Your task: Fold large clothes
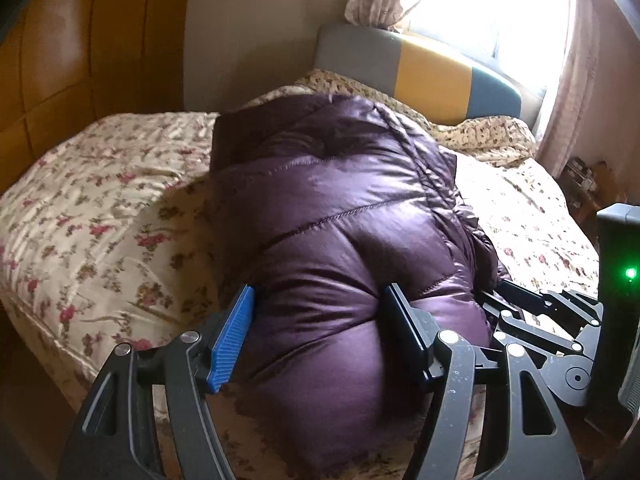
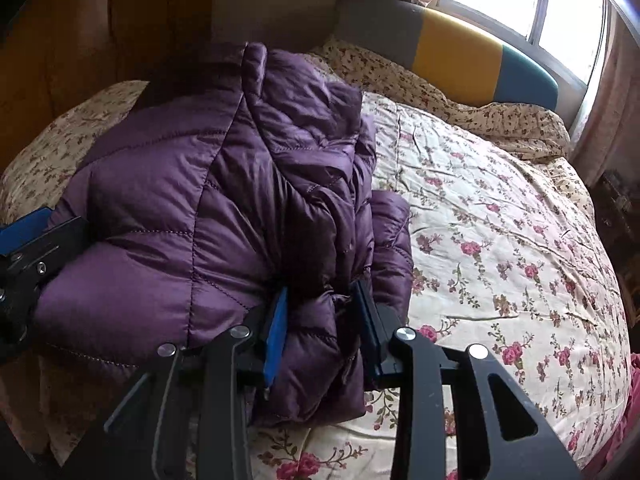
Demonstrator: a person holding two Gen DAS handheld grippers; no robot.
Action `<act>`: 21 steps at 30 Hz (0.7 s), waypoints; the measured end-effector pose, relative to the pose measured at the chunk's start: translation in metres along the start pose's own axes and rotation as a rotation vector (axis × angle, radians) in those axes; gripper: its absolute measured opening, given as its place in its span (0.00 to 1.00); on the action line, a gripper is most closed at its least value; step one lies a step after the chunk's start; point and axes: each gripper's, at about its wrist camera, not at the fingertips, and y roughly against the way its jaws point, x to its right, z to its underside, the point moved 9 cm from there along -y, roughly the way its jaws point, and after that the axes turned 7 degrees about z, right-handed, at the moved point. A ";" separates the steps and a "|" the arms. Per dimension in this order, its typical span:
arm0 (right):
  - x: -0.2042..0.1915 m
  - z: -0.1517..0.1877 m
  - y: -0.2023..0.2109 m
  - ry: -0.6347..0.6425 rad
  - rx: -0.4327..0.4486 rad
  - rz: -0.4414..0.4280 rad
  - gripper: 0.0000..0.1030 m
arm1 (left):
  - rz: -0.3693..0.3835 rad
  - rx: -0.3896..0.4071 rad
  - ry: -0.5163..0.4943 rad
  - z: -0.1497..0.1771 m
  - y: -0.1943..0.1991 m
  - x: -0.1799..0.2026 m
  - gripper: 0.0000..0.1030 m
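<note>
Left gripper (image 1: 320,332): 2 jaws pinching a wide puffy fold of the purple down jacket (image 1: 332,216), frame centre | right gripper (image 2: 322,334): jaws clamped on bunched jacket edge, lower centre | jacket lies on floral bedspread (image 2: 500,240) | headboard (image 2: 460,52) upper right.

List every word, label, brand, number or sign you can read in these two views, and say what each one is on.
None: no readable text in either view.
Purple down jacket: no tag, logo or print shows.
Floral bedspread: flower pattern only.
Colour-block headboard: plain panels.
Black device beside the bed: a green light, no lettering.
Tongs arm in the left wrist view: tiny marks, too small to read.
</note>
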 end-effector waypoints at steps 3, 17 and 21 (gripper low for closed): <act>0.001 -0.002 0.008 -0.010 0.012 0.002 0.34 | 0.001 0.015 0.009 -0.003 0.008 0.002 0.68; 0.011 -0.021 0.041 -0.054 0.048 -0.005 0.57 | -0.046 0.076 0.046 -0.011 0.040 -0.002 0.83; 0.012 -0.023 0.053 -0.076 0.046 0.003 0.67 | -0.090 0.094 0.081 -0.011 0.053 -0.013 0.88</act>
